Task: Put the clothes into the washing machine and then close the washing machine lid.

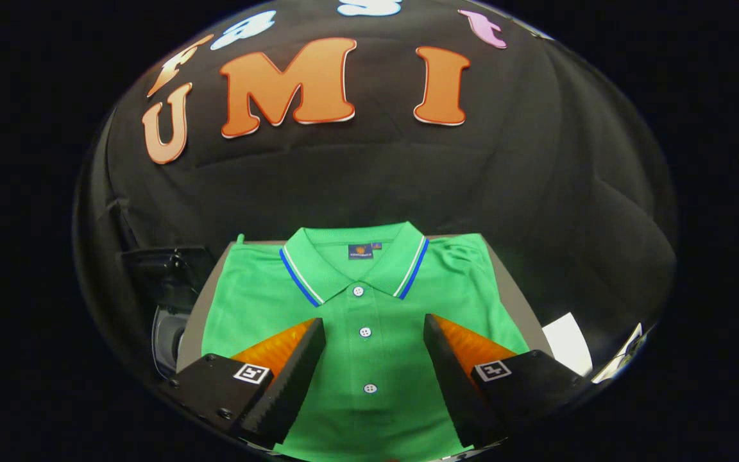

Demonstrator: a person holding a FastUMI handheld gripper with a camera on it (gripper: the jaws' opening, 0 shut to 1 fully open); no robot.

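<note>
Bright green short-sleeved polo shirt (369, 301) w/ blue-and-white striped collar, laid flat, buttoned, on grey surface (512, 292), gripper (374, 340) above it, jaws spread wide, holding nothing, button placket btwn them, white sheet (567, 343) beside shirt.

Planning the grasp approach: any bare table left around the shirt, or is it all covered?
Mostly covered. The shirt fills the table; bare grey strips show along its left edge and right edge, the right one bordered by a white sheet. The open gripper hovers over the placket, fingers straddling the buttons.
</note>
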